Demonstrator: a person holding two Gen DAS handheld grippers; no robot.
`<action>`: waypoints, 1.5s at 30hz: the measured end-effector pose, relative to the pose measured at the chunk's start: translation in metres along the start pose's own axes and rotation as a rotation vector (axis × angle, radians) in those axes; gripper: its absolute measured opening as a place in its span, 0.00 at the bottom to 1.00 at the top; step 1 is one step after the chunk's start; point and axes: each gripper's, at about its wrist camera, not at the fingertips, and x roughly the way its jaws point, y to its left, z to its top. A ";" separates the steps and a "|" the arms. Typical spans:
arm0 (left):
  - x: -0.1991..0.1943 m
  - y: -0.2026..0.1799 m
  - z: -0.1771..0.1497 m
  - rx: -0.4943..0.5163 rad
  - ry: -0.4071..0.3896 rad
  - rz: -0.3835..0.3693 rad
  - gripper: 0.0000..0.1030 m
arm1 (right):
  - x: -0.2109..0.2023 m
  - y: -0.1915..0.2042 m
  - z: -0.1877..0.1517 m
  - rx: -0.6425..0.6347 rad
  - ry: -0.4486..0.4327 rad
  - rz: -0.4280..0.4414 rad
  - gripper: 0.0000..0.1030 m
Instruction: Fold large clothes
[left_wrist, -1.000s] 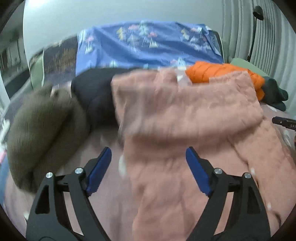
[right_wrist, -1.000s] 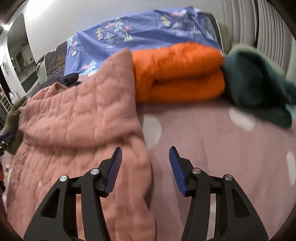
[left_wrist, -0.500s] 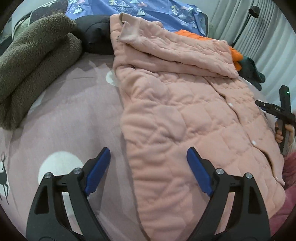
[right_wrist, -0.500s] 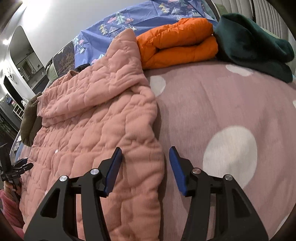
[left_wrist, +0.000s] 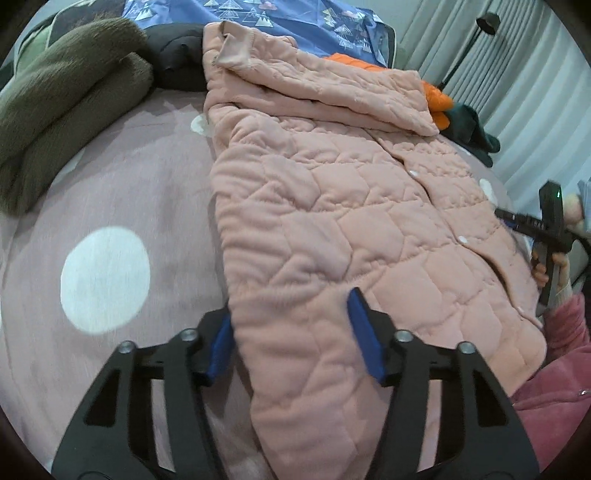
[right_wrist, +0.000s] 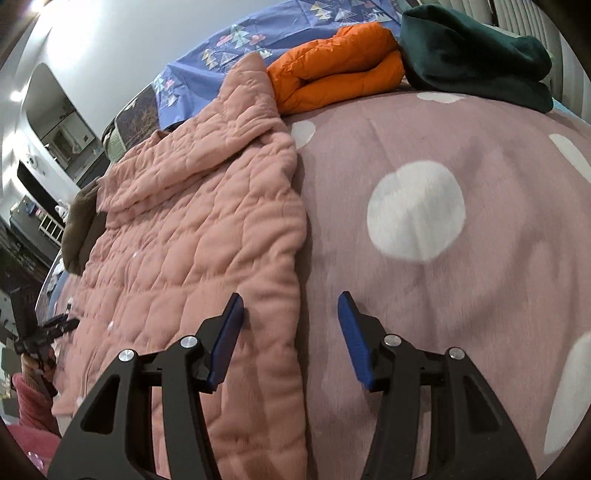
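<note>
While the left gripper (left_wrist: 291, 332) closes astride the pink quilted jacket's (left_wrist: 332, 206) hem edge, its length runs toward twelve o'clock; the right gripper (right_wrist: 291, 339) stands spread, nothing pinched.

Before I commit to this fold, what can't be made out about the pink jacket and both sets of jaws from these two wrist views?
- Pink quilted jacket hem: cut off by the bottom edge in both wrist views.
- Left gripper: jaws closing around the jacket's side edge; pad contact hidden by fabric.
- Right gripper: jaws straddle the other edge; whether they touch the bedspread is unclear.
- Black garment: mostly hidden behind the jacket in the left wrist view.
</note>
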 end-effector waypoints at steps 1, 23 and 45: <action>-0.002 0.000 -0.002 -0.010 -0.003 -0.013 0.45 | -0.001 0.001 -0.003 0.001 0.005 0.016 0.52; -0.096 -0.027 0.011 -0.046 -0.309 -0.082 0.08 | -0.093 0.032 0.002 0.091 -0.222 0.311 0.08; -0.047 -0.006 -0.062 -0.129 -0.086 0.014 0.80 | -0.057 -0.015 -0.070 0.118 -0.061 0.151 0.64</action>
